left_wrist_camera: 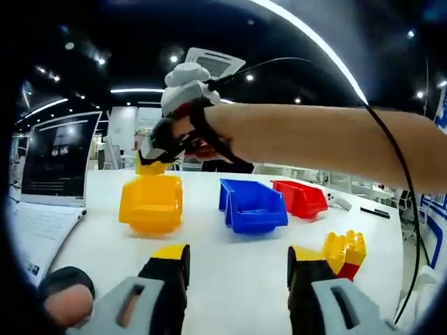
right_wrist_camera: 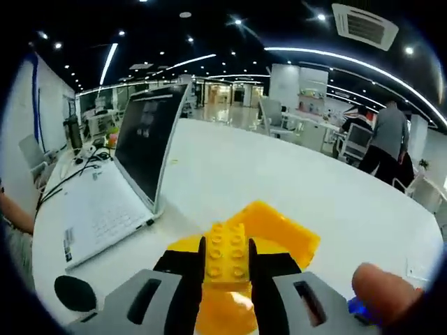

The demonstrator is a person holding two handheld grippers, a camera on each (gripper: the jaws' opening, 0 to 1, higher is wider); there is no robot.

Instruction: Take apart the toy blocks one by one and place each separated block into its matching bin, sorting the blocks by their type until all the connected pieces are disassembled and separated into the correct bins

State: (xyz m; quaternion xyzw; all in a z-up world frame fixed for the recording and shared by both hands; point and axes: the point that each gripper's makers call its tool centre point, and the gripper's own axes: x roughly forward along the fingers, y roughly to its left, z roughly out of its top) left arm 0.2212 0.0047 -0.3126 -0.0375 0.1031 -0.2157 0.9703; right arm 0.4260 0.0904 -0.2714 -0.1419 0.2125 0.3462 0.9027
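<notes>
Blocks are being pulled apart and dropped into bins by color, and the job looks partly done.

In the right gripper view, the right gripper (right_wrist_camera: 225, 279) is squeezed tight on a yellow block (right_wrist_camera: 225, 260). The block sits between the two jaws with its bumps facing the camera. Right under it is the yellow bin (right_wrist_camera: 293, 237), so the block is over its matching bin but not let go yet. A white laptop (right_wrist_camera: 105, 202) stands open on the white table (right_wrist_camera: 279, 174) beside the bin.

In the left gripper view, the same right gripper (left_wrist_camera: 157, 150) shows up from across the table, held in a hand (left_wrist_camera: 209, 132). It hangs just above the yellow bin (left_wrist_camera: 151, 202) with the yellow block (left_wrist_camera: 150, 167) in its jaws. Next to the yellow bin is a blue bin (left_wrist_camera: 251, 206), and then a red bin (left_wrist_camera: 300, 197). It is too hard to tell if any blocks are already inside the bins.

The left gripper (left_wrist_camera: 237, 269) has its jaws wide apart, with bare table between them. Against the outside of one jaw is a stuck-together clump of blocks (left_wrist_camera: 344, 252), yellow with a bit of red at the bottom. It is hard to tell if the jaw is touching it or if it just lies on the table.

So one yellow block is almost sorted. The clump is not taken apart yet, so there is more to do.
</notes>
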